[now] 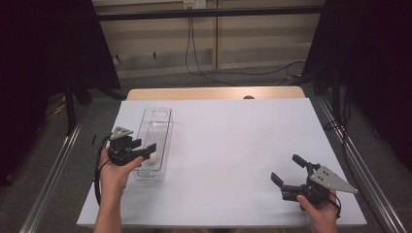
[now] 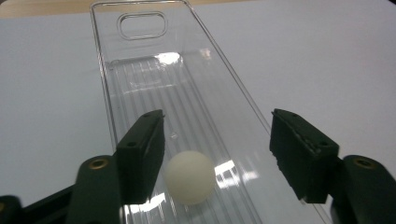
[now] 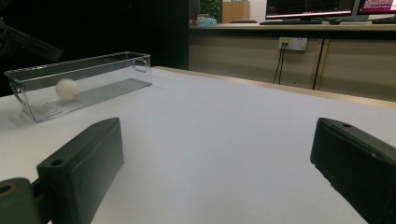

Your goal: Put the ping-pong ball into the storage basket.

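A white table (image 1: 228, 145) stands in a dark-curtained room, with wood panelling and trailing cables behind it.

**Position of the ball.** The ball (image 2: 190, 177) lies on the ribbed floor of the clear tray (image 1: 167, 127), at the tray's near end. The tray sits on the left half of the table. Its long axis runs away from the person, with the handle cut-out at the far end.

**Left gripper.** The left gripper (image 1: 145, 151) reaches over the near end of the tray. In the left gripper view (image 2: 217, 140) the jaws stand part-spread with the ball between them. The ball sits just beside the left jaw, possibly touching it, and well apart from the right jaw. It is not pinched; it rests on the tray floor, off-centre in the gap.

**Right gripper.** The right gripper (image 1: 287, 169) rests at the right near corner of the table, well apart from the tray. Its jaws are spread wide and hold nothing.

**Governing relation.** The left hand is the nearer one. Any further move should account for the ball's offset toward the left jaw, since a round ball may roll along the ribs.

**View differences.** The left gripper view shows the gap between ball and jaws. The right gripper view shows the tray (image 3: 84, 81) side-on, with the ball (image 3: 67, 88) low inside its walls; the high view shows both hands at once.
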